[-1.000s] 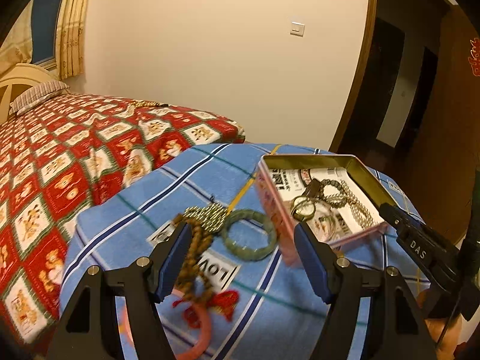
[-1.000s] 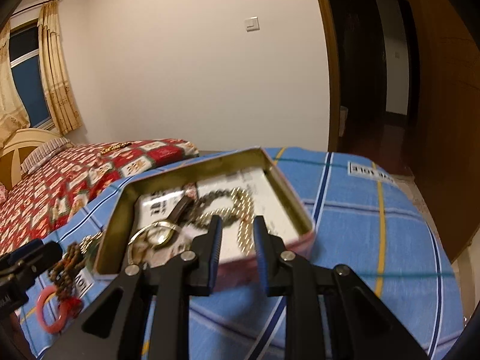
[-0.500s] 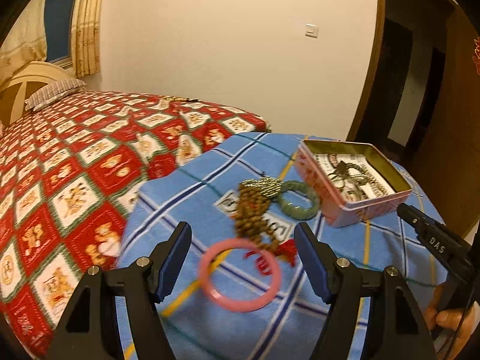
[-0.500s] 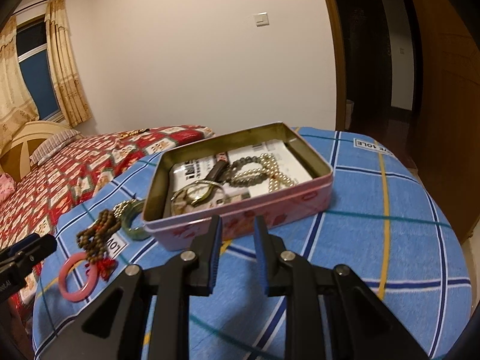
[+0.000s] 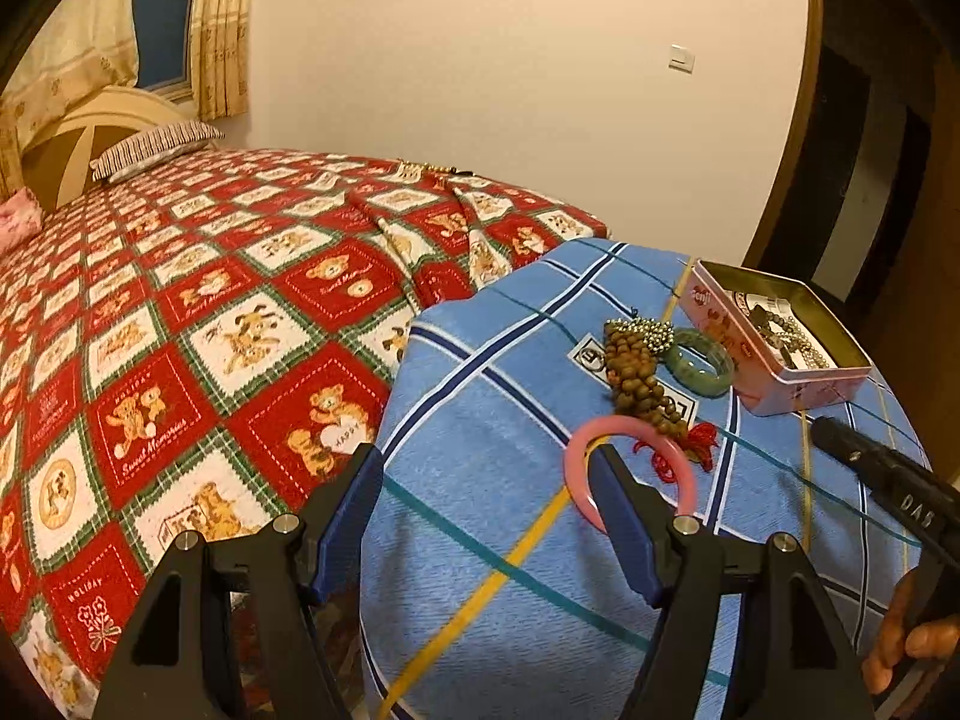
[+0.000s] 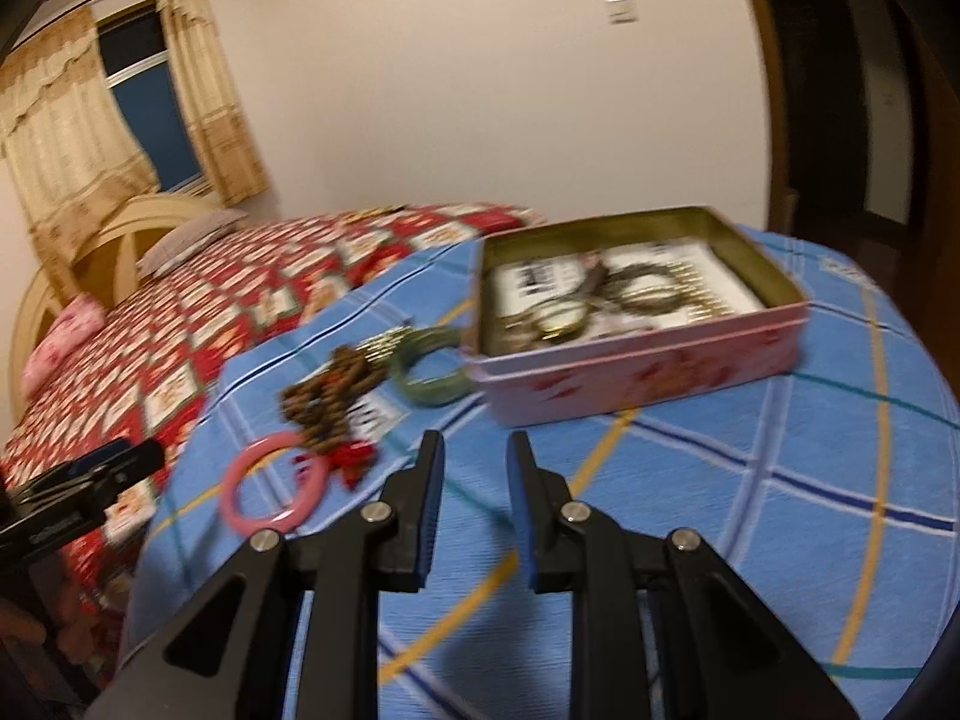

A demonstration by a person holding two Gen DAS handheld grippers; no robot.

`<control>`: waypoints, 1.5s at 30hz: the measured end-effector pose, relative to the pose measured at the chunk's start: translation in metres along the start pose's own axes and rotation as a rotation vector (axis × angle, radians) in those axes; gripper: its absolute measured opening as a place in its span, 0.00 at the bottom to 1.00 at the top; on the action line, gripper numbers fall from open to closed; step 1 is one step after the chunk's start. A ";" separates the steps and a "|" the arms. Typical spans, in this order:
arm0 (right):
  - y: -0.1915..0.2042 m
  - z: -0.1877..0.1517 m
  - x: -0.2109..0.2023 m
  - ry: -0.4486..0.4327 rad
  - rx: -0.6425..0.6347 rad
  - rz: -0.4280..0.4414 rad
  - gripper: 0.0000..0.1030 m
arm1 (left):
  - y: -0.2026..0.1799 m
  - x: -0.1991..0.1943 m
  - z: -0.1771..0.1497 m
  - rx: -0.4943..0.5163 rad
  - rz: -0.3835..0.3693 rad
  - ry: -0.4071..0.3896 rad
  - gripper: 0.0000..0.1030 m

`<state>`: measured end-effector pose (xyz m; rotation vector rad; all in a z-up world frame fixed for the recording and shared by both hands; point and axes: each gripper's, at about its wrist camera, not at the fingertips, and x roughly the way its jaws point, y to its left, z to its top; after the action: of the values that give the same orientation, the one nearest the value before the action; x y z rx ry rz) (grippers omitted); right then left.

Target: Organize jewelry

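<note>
Both tongs hovering over blue cloth, nothing gripped.

Left tongs (image 5: 486, 480) tilting down, jaws standing wide, empty; pink bangle (image 5: 630, 474) lying just behind right finger, beads (image 5: 636, 378) and tin (image 5: 780, 348) beyond. Right tongs (image 6: 474, 480) tilting down, jaws narrowly parted, empty, tin ahead; bare cloth (image 6: 750, 510) right. "DAS" showing on right tongs.
</note>
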<state>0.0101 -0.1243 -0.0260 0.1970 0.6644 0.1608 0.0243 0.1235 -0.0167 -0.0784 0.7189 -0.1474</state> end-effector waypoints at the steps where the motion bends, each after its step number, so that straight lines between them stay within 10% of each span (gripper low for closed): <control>1: 0.006 0.000 0.004 0.018 -0.009 0.023 0.24 | 0.000 0.001 0.000 -0.002 -0.003 0.002 0.69; 19: 0.055 0.000 0.070 0.244 -0.154 0.151 0.18 | -0.029 0.002 -0.008 0.147 -0.041 0.028 0.69; 30: 0.032 0.001 0.030 0.100 -0.093 0.149 0.08 | -0.056 0.004 -0.011 0.231 -0.133 0.042 0.69; 42: 0.048 0.005 0.072 0.249 -0.160 0.141 0.12 | -0.049 0.000 -0.010 0.226 -0.079 0.041 0.69; 45: 0.052 0.003 0.073 0.255 -0.197 0.134 0.28 | -0.044 0.000 -0.009 0.216 -0.072 0.038 0.69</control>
<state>0.0638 -0.0586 -0.0552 0.0303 0.8839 0.3827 0.0135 0.0804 -0.0177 0.1056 0.7341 -0.2952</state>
